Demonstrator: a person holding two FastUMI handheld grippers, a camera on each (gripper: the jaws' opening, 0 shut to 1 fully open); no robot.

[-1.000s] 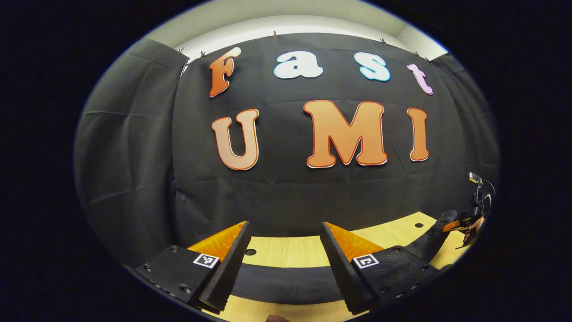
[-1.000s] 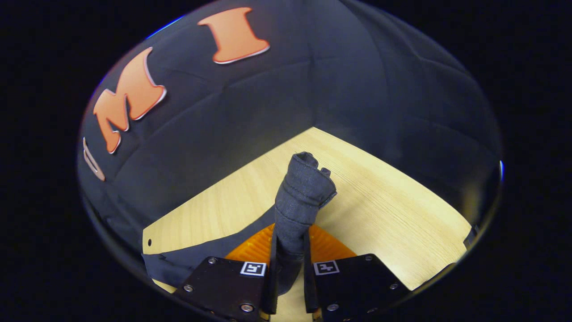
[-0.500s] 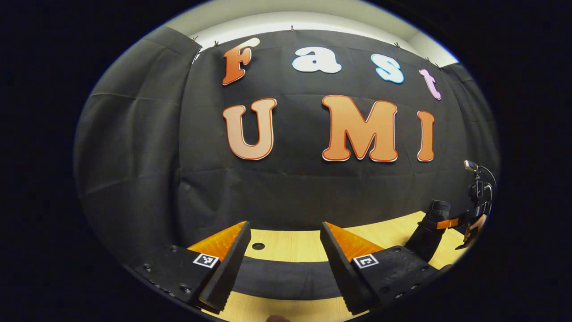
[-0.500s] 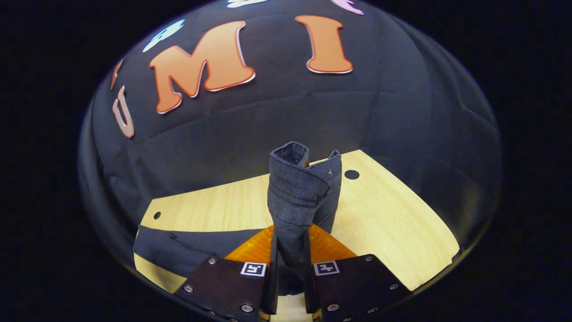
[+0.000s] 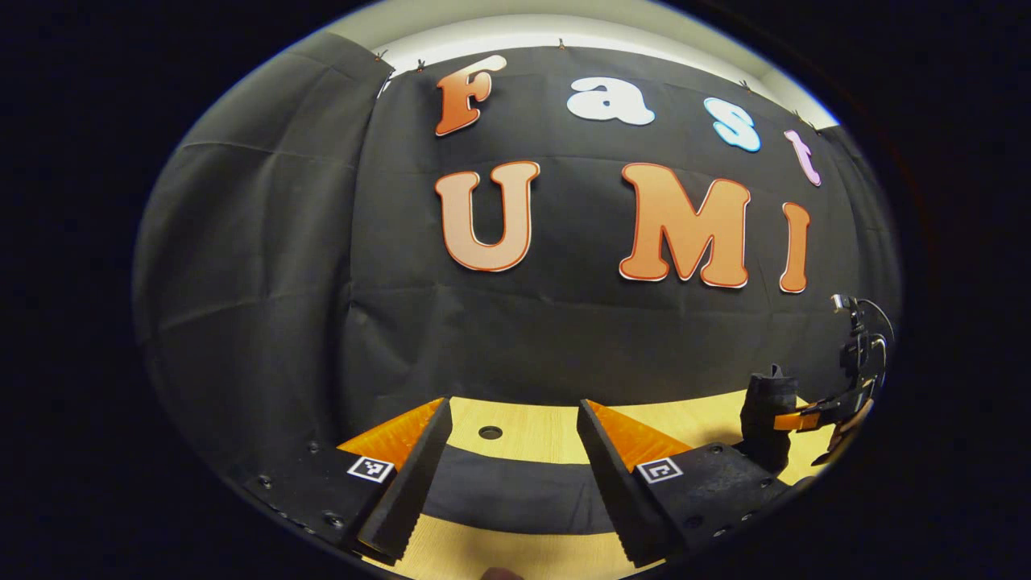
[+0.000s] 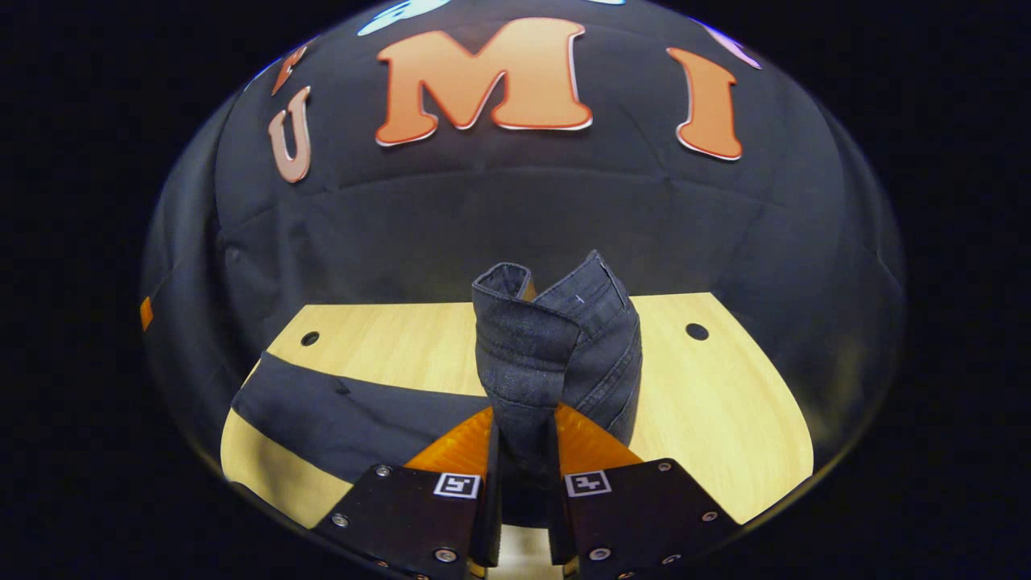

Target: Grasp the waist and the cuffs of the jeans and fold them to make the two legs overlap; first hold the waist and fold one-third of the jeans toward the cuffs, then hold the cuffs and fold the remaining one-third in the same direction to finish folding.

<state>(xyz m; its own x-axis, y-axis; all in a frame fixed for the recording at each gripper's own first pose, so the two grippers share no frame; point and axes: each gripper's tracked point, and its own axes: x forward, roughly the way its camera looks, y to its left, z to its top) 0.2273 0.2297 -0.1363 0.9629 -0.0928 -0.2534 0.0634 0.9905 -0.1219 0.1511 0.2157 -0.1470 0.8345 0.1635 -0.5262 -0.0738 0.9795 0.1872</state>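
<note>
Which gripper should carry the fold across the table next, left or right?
Right. The right gripper is already shut on the bunched end of the jeans, lifted off the table. The left gripper hangs with its jaws open above the flat part of the jeans, gripping nothing.

**Denim, Wood Grain, Matt Cloth**

Dark blue denim jeans (image 6: 556, 354), centre of the right gripper view: coarse woven cloth, matt, stitched seams along the edges. Pale wooden table (image 6: 725, 403) beneath: smooth, fine straight grain, faint sheen. Black booth wall cloth (image 5: 258, 266), left of the left gripper view: matt, creased.
</note>
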